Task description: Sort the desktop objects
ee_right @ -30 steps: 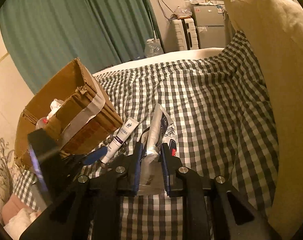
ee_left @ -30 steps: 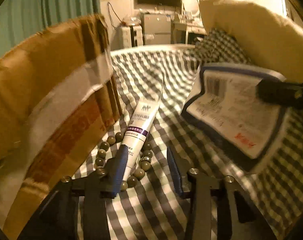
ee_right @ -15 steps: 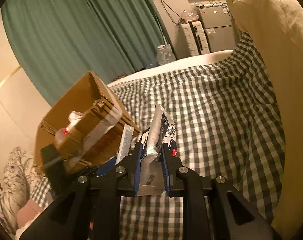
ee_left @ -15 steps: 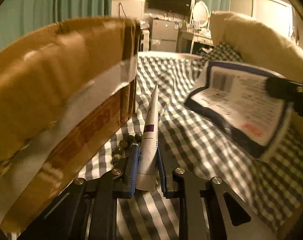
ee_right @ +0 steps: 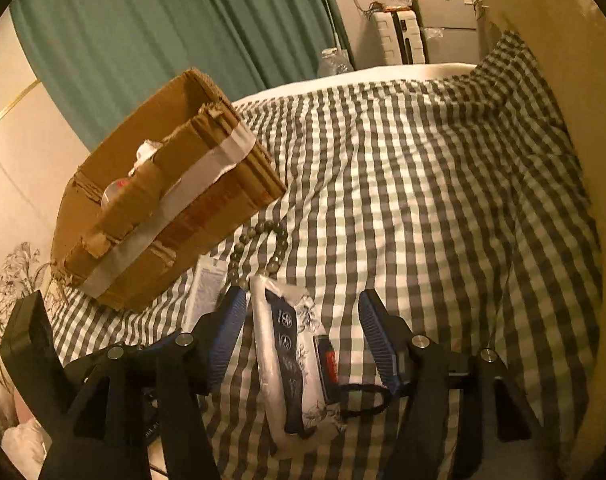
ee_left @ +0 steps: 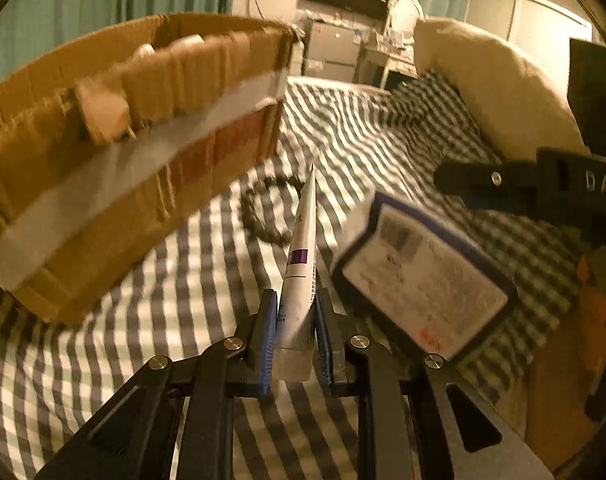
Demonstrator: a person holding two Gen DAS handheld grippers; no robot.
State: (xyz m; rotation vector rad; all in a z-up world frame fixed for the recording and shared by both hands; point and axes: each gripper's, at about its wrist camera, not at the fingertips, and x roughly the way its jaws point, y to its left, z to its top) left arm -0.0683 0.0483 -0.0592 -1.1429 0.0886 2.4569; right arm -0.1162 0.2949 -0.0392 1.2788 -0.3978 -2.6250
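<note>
On checked bedding (ee_right: 443, 200), packet (ee_right: 291, 360) lies, seemingly free, between right gripper (ee_right: 303, 336) fingers.

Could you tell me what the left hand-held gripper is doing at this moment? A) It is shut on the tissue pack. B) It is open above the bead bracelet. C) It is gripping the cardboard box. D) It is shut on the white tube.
D: the left hand-held gripper has its blue pads pressed against both sides of the white tube, which sticks up between them.
</note>
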